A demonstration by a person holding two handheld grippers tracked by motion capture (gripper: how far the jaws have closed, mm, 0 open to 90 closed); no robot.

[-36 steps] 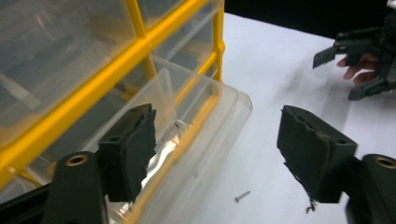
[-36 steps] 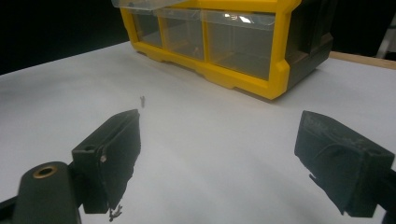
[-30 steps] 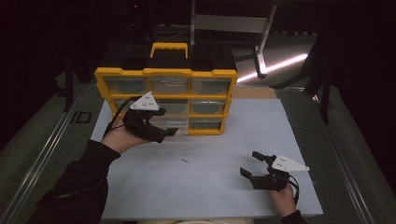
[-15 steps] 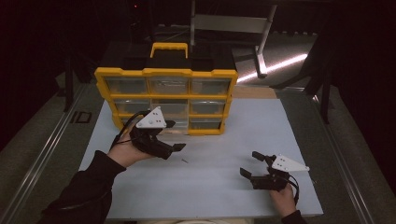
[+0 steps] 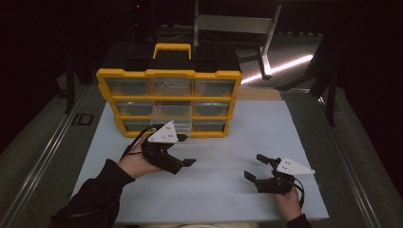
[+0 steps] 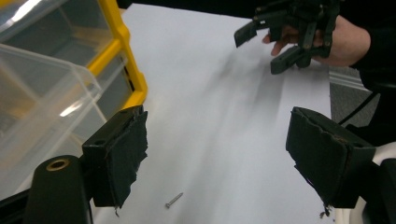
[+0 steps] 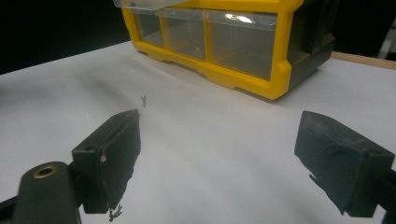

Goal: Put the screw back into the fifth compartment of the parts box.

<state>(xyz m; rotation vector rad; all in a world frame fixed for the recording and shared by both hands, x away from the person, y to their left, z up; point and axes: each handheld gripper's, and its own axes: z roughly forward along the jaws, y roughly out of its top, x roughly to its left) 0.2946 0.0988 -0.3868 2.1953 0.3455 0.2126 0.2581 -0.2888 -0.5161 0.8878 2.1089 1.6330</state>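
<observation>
Nearest the person, both hand-held grippers hover with jaws apart and empty over the white sheet on the table (image 5: 223,190): the left hand-held gripper (image 5: 183,165) just in front of the yellow organizer (image 5: 168,75), the right hand-held gripper (image 5: 256,167) well off toward the sheet's near corner. A small screw (image 6: 173,200) lies on bare sheet between the left jaws, near the organizer's front, one clear drawer (image 6: 42,93) standing pulled out. Past the organizer lie the sheet's far edge, a wooden strip, metal rails, then dark room.

High view overhead; 2 low gripper views share the screw (image 6: 173,200).
</observation>
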